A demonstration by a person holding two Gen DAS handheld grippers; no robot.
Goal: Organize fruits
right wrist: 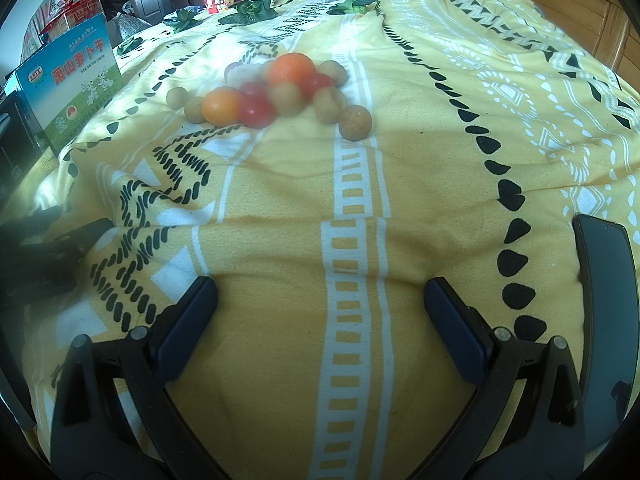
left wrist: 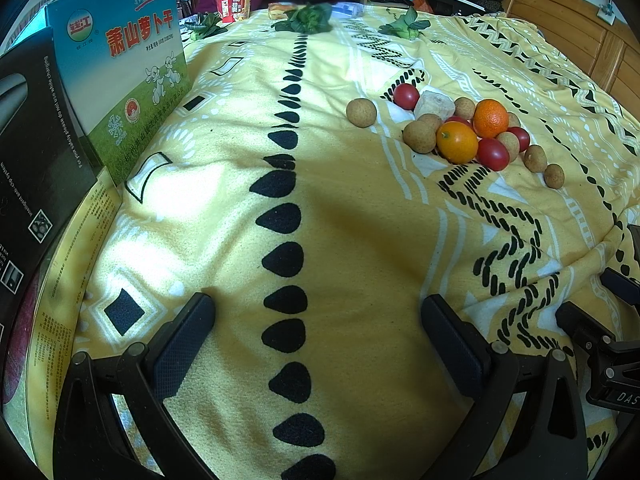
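Note:
A pile of small fruit lies on the yellow patterned cloth [left wrist: 360,240]: two oranges [left wrist: 457,142] [left wrist: 490,118], red cherry tomatoes [left wrist: 493,154], several brown longans [left wrist: 361,112] and a pale cube [left wrist: 434,104]. In the right wrist view the same pile [right wrist: 276,88] sits ahead and left, with one longan [right wrist: 355,122] nearest. My left gripper [left wrist: 318,332] is open and empty, well short of the pile. My right gripper [right wrist: 320,320] is open and empty too, low over the cloth.
A blue-green box [left wrist: 128,72] and a black box [left wrist: 36,152] stand at the left. Leafy greens [left wrist: 310,18], a red cup [left wrist: 234,7] and a person sit at the far edge. A dark phone [right wrist: 604,300] lies at the right. The right gripper's body [left wrist: 608,344] shows at the left wrist view's right edge.

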